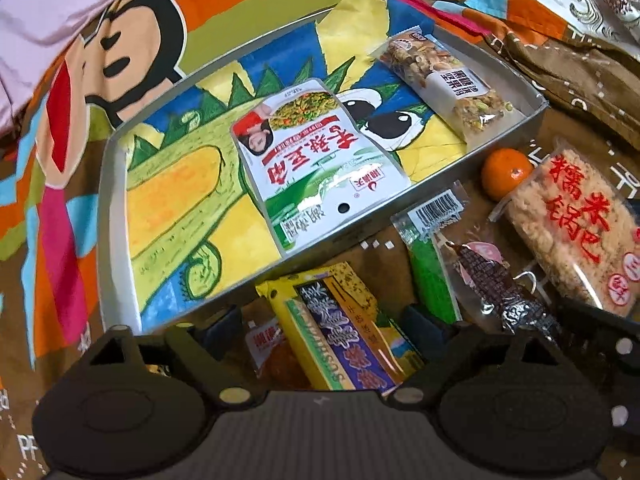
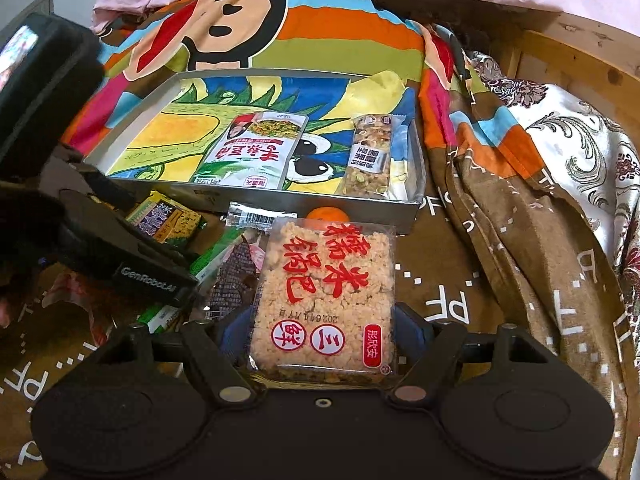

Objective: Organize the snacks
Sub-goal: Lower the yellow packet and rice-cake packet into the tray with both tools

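Note:
A shallow metal tray (image 1: 116, 184) (image 2: 132, 110) with a cartoon lining holds a white-green pouch (image 1: 316, 160) (image 2: 252, 152) and a nut bar (image 1: 444, 80) (image 2: 370, 160). In front of it lie loose snacks. My left gripper (image 1: 324, 320) is open around a yellow-purple packet (image 1: 340, 328) (image 2: 164, 220). My right gripper (image 2: 324, 320) is open with its fingers on either side of a rice cracker pack (image 2: 324, 292) (image 1: 572, 232), which lies on the cloth. An orange (image 1: 506, 174) (image 2: 326, 216) sits by the tray's wall.
A green packet (image 1: 430, 264), a dark wrapped snack (image 1: 492, 280) and a small red sachet (image 1: 272, 352) lie between the grippers. The left gripper's body (image 2: 120, 256) shows at the left of the right wrist view. Rumpled bedding (image 2: 540, 184) rises at the right.

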